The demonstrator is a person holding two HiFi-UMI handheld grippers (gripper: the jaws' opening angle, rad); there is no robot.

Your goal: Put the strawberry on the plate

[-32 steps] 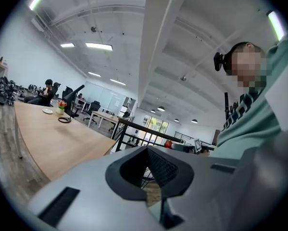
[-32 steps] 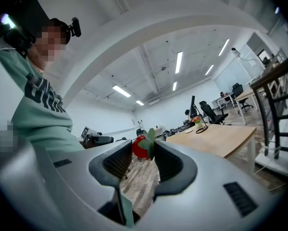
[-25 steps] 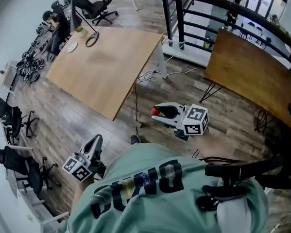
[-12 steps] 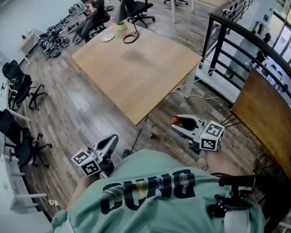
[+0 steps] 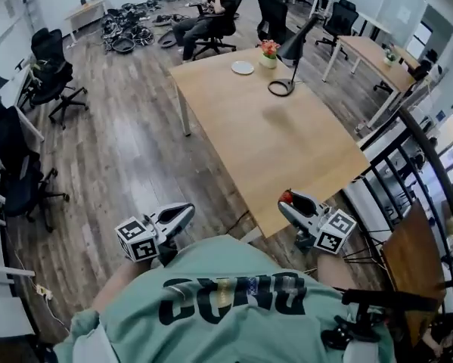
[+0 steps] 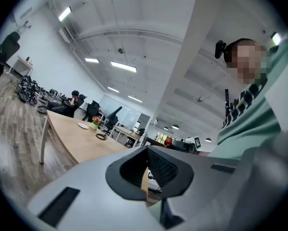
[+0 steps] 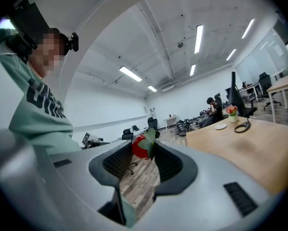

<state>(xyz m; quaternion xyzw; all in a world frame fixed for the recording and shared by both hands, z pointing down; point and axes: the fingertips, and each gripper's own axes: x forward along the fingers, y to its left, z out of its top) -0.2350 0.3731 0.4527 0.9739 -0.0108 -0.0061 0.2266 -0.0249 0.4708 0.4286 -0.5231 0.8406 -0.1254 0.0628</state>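
A red strawberry point(image 5: 287, 197) with a green leaf sits clamped between the tips of my right gripper point(image 5: 293, 203), which is held level just off the near corner of the wooden table point(image 5: 287, 150). In the right gripper view the strawberry point(image 7: 141, 147) shows between the dark pads. A small white plate point(image 5: 242, 67) lies at the table's far end; the same plate point(image 7: 220, 127) appears small and distant in the right gripper view. My left gripper point(image 5: 179, 216) hovers over the floor to the table's left, jaws together with nothing in them.
Beside the plate stand a flower pot point(image 5: 269, 51) and a black desk lamp point(image 5: 290, 55). A person sits on a chair point(image 5: 211, 17) beyond the table. Office chairs point(image 5: 14, 172) line the left wall. A black railing point(image 5: 430, 180) runs on the right.
The person has turned, so the wooden table now lies straight ahead and close. Both grippers swung round with the body; the right one still holds the strawberry.
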